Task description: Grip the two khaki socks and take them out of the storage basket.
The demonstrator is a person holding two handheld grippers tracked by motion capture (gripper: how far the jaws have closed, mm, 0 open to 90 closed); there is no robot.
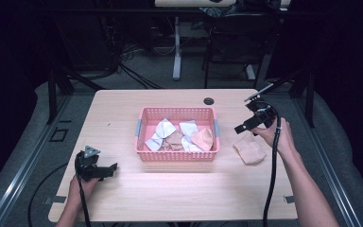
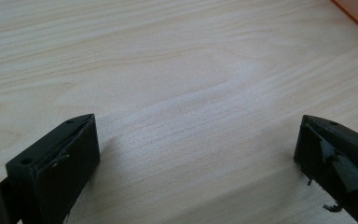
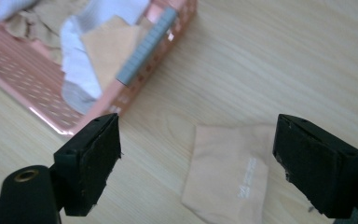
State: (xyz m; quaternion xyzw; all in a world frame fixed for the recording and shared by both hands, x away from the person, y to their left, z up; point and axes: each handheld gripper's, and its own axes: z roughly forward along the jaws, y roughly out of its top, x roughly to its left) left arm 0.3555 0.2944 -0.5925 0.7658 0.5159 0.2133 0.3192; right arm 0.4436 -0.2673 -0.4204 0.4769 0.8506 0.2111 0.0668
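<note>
Black jaws of the right claw [image 3: 196,163] stand wide apart with nothing between the pads; below and beyond them a folded peach cloth [image 3: 228,172] lies flat on the bench [image 3: 284,56], free of the jaws. Same cloth [image 1: 249,151] in the high view sits on the bench just right of the pink basket [image 1: 144,113], apart from its wall, with the right claw [image 1: 246,126] raised above and slightly behind it, jaws pointing toward the basket. Basket corner with a grey handle strip [image 3: 147,46] is close to the cloth in the right gripper view. Basket holds a loose heap of white, tan and peach cloths [image 1: 182,136]. Left claw [image 2: 196,154] also wide, jaws empty, low over bare wood; in the high view the left claw [image 1: 109,168] is at the front left of the bench, well apart from the basket.
</note>
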